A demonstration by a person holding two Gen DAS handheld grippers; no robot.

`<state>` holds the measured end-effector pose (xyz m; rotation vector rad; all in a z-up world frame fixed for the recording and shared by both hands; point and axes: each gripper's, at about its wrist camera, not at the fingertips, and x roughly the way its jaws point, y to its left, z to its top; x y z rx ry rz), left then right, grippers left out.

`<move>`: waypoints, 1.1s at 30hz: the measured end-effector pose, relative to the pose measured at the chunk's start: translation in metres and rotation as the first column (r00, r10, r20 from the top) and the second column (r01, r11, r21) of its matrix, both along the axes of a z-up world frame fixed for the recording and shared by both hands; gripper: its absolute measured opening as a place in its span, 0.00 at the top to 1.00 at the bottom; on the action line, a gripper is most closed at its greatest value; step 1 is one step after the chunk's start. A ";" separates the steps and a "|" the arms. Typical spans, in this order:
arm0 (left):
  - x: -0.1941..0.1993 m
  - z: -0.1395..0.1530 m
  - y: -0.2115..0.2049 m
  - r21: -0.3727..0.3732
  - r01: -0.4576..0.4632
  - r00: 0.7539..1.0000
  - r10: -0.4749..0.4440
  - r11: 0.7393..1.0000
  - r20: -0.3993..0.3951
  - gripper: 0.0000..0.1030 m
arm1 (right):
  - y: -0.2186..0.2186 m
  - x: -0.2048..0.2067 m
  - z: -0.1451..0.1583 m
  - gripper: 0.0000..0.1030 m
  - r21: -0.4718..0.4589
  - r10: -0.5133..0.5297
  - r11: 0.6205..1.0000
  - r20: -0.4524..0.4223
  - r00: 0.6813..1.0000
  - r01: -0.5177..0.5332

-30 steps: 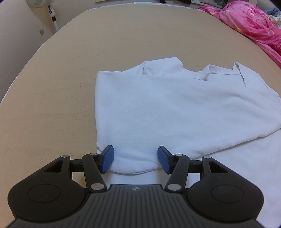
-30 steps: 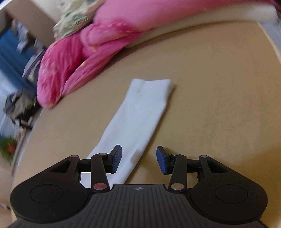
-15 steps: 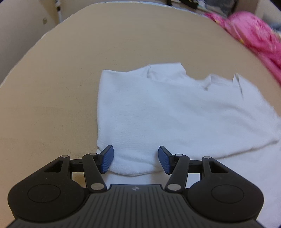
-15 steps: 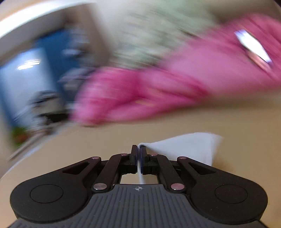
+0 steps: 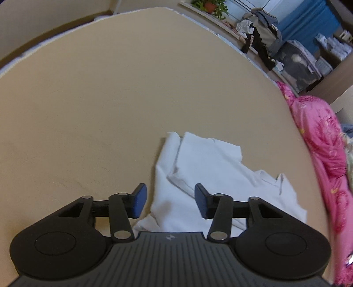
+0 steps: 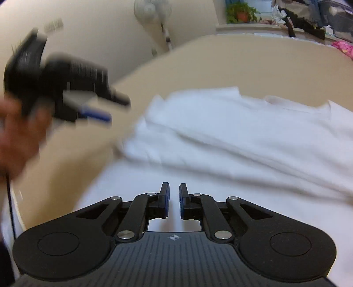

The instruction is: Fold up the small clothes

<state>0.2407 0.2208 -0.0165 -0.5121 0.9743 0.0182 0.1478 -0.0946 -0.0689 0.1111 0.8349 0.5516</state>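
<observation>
We count one white shirt (image 5: 211,176) at lower centre on the tan bed (image 5: 110,99). Left gripper (image 5: 169,199) has been narrowing, half-spread above it; right gripper (image 6: 174,199) has just parted slightly, empty. Only the right view shows one fan (image 6: 152,11).

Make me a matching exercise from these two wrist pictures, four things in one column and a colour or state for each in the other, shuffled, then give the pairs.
Things:
1. white cotton garment
2. pink floral quilt
3. left gripper
4. right gripper

States:
A. jaws a narrow gap apart, nothing pinched
B. bunched along the bed's right edge
C. jaws wide, cloth lying loose between them
D. partly folded on the tan mattress

Pairs: 1-D, 2-B, 3-C, 4-A
</observation>
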 end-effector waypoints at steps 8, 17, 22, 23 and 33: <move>0.012 -0.025 -0.002 -0.134 0.004 1.000 -0.003 0.991 0.004 0.68 | -0.126 -0.041 0.048 0.64 -0.093 -0.174 0.980 0.042 0.984 0.177; 0.036 -0.069 0.000 -0.251 -0.079 0.997 0.071 0.965 -0.042 0.69 | -0.192 -0.030 0.028 0.59 -0.029 -0.441 0.897 0.026 0.897 0.442; 0.042 -0.070 0.001 -0.235 -0.101 0.995 0.099 0.967 -0.018 0.68 | -0.201 -0.009 0.009 0.57 -0.016 -0.482 0.876 -0.079 0.873 0.482; 0.043 -0.070 0.001 -0.227 -0.099 0.995 0.098 0.969 -0.016 0.70 | -0.204 -0.006 0.004 0.57 -0.005 -0.493 0.869 -0.107 0.863 0.495; 0.008 0.004 -0.026 -0.095 -0.039 0.991 0.050 0.995 0.120 0.90 | -0.230 0.005 -0.025 0.57 0.093 -0.632 0.716 -0.335 0.699 0.692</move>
